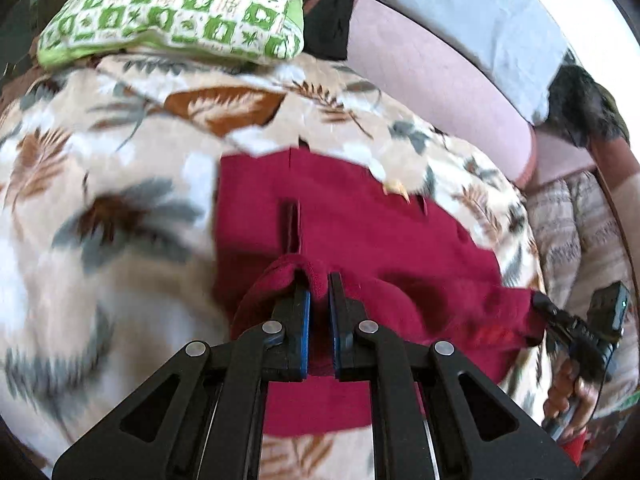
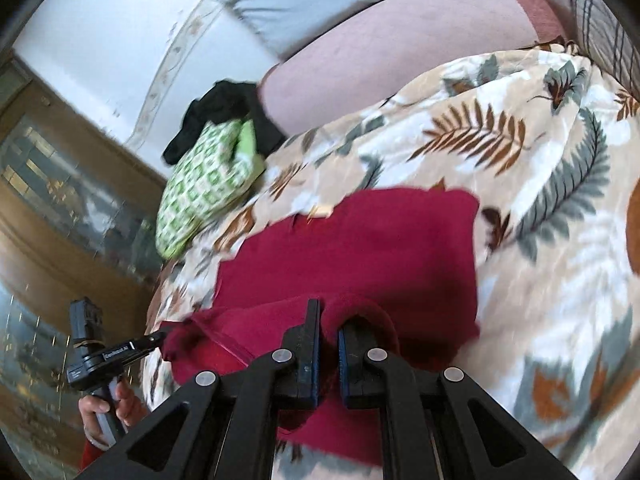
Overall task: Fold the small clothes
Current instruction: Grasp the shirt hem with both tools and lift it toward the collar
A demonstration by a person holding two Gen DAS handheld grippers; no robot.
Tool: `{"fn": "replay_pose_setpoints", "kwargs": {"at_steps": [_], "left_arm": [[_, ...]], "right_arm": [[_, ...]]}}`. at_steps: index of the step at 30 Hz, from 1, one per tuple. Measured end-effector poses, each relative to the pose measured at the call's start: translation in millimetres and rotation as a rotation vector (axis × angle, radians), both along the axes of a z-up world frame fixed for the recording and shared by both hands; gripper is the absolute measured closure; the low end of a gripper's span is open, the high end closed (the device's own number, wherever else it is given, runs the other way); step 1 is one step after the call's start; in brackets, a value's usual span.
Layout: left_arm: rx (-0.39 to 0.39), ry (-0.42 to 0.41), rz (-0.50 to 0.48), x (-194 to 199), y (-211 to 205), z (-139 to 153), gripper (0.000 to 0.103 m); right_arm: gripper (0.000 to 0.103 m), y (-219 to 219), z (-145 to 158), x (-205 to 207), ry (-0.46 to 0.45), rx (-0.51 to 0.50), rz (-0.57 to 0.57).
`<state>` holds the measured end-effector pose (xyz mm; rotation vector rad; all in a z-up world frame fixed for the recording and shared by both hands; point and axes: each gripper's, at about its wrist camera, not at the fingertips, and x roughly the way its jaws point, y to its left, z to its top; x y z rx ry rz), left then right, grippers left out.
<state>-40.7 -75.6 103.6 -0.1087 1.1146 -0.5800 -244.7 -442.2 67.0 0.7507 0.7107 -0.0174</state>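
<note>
Gripping the red garment (image 1: 360, 216) over the leaf-print blanket (image 1: 120, 184), both grippers' jaws.

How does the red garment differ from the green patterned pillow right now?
The red garment is one plain colour; the green patterned pillow has white and green squares. The garment is pinched at its near edge by the left gripper and right gripper; the pillow lies untouched, farther back. Both sit on the leaf-print blanket.

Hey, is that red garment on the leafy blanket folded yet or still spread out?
Partly folded: the red garment lies on the blanket, near edge lifted by the left gripper and right gripper.
</note>
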Motion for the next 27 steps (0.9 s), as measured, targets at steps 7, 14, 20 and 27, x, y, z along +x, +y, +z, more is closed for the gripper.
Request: {"fn": "replay_pose_setpoints", "kwargs": {"at_steps": [7,14,20,27], "left_arm": [[0.070,0.007,0.045,60,-40,-30,0.096],[-0.064,0.137,0.052,92,-29,-37,0.091],[-0.092,-0.016,0.095,85,-18,-3,0.043],[0.040,0.015,0.066,93,-45,-36,0.042]], "right_arm": [[0.097,-39,-32,56,0.023,0.087,-0.112],[0.054,-70,-29,52,0.011,0.071,-0.223],[0.054,-38,-2,39,0.000,-0.119,-0.062],[0.054,-14,-31,94,0.159,-0.376,-0.077]]}}
